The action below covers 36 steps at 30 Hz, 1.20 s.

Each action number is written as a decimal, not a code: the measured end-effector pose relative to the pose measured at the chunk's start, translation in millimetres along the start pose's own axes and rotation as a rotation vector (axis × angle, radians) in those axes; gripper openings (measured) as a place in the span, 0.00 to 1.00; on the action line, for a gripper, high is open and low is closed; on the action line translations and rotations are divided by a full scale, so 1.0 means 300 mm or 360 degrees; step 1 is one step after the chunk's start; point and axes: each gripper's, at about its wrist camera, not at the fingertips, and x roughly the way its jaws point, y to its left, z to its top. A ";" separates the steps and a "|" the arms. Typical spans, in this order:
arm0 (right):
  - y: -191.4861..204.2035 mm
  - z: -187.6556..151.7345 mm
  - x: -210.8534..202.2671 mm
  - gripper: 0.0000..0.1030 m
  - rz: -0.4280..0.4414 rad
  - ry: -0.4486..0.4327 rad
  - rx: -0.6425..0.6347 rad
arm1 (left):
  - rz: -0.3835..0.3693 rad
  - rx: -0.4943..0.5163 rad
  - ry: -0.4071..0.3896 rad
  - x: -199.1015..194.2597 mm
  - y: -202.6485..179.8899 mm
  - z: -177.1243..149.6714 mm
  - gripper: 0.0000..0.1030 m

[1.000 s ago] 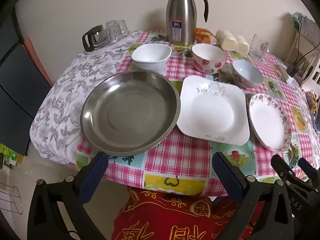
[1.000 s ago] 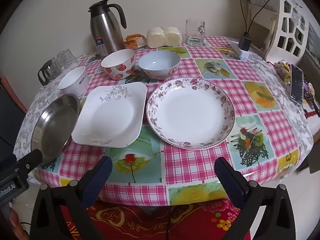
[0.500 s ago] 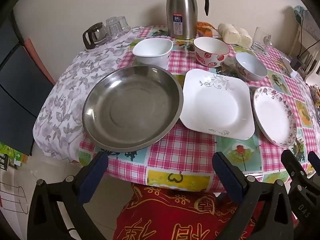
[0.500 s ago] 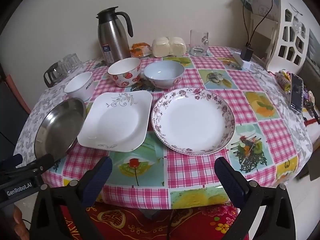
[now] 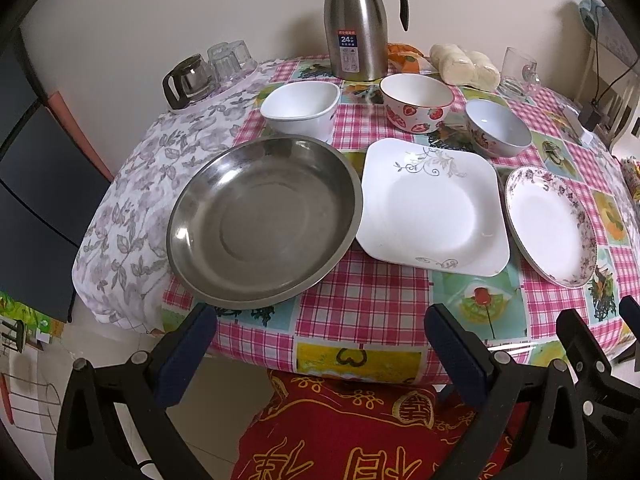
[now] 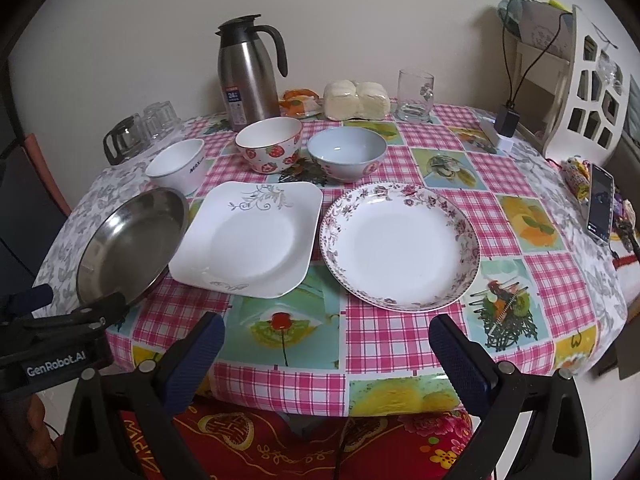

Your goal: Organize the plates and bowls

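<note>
A: Grippers?
B: left gripper (image 5: 320,340) and right gripper (image 6: 326,350) both spread wide, holding nothing, at the near table edge.
A: Dishes?
B: Front row: steel plate (image 5: 264,220), square plate (image 5: 432,204), floral plate (image 6: 400,246). 3 bowls (image 6: 268,144) behind.

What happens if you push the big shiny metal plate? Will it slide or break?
The metal plate would probably slide easily, since the tablecloth looks glossy. It likely won't break, being steel. Its near rim seems to overhang the table edge, so a push toward the open left gripper might tip it off.
</note>
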 end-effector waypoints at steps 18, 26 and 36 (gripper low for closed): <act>0.008 -0.002 -0.007 1.00 0.0006 -0.0008 -0.0007 | 0.0001 -0.0009 0.0003 0.002 -0.001 -0.004 1.00; 0.008 -0.004 -0.010 1.00 0.0016 -0.0009 -0.0001 | -0.0008 -0.0003 0.0017 0.007 -0.003 -0.005 1.00; 0.006 -0.006 -0.008 1.00 0.0018 -0.0005 0.0002 | -0.0041 -0.0013 0.0022 0.009 0.005 -0.005 1.00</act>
